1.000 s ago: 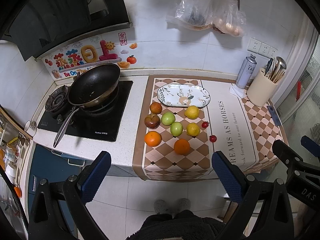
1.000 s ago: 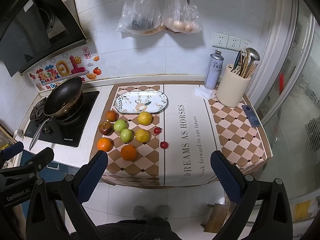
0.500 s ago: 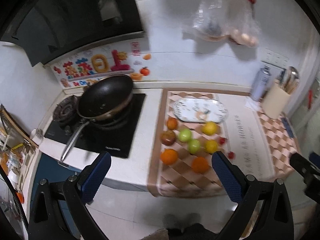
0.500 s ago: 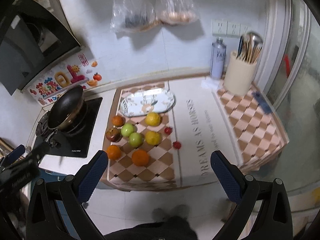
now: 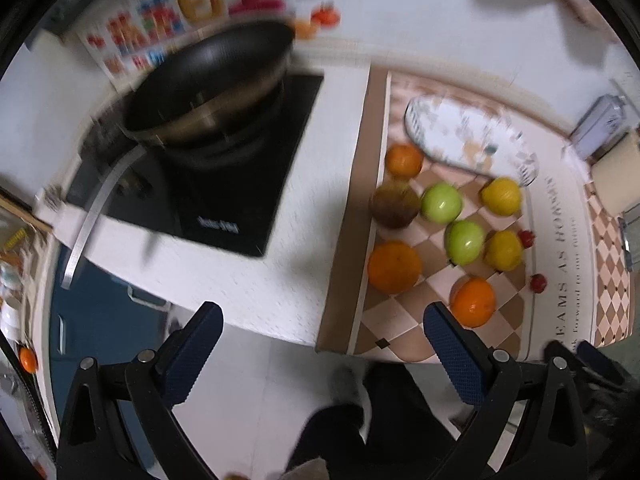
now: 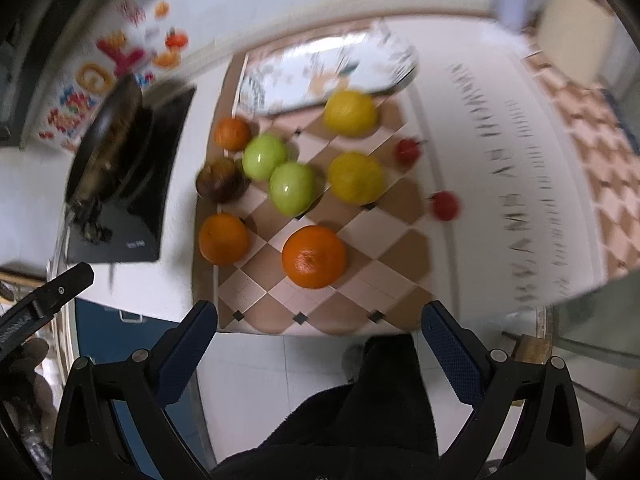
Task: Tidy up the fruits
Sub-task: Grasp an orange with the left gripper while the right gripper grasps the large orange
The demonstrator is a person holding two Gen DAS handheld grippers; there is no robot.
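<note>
1. The wok [image 5: 208, 76], dark and round-bottomed, sits on a glossy black hob [image 5: 224, 184] at the counter's left end, well apart from the fruit.
2. The left gripper [image 5: 320, 344] hangs off the counter's front edge with its ribbed blue fingers [image 5: 192, 344] spread wide and nothing between them.
3. The fruit lies loose on a checked mat [image 6: 320, 300], none yet on the plate [image 6: 320, 64]: a small orange [image 6: 232, 133] and a dull brown fruit [image 6: 219, 179] at the mat's left edge, two glossy green apples [image 6: 291, 187] mid-mat, two matte yellow lemons [image 6: 355, 178] to their right, and two small red fruits [image 6: 445, 205] by the lettered strip.
4. The right gripper [image 6: 318, 334], fingers also wide apart and empty, points at the big pebbly orange [image 6: 314, 256] nearest the front edge.
5. This looks like the opening approach. The next move likely calls for dropping over that orange and closing gently, since round fruit rolls.
6. The patterned oval plate lies at the mat's back edge, probably the destination.
</note>
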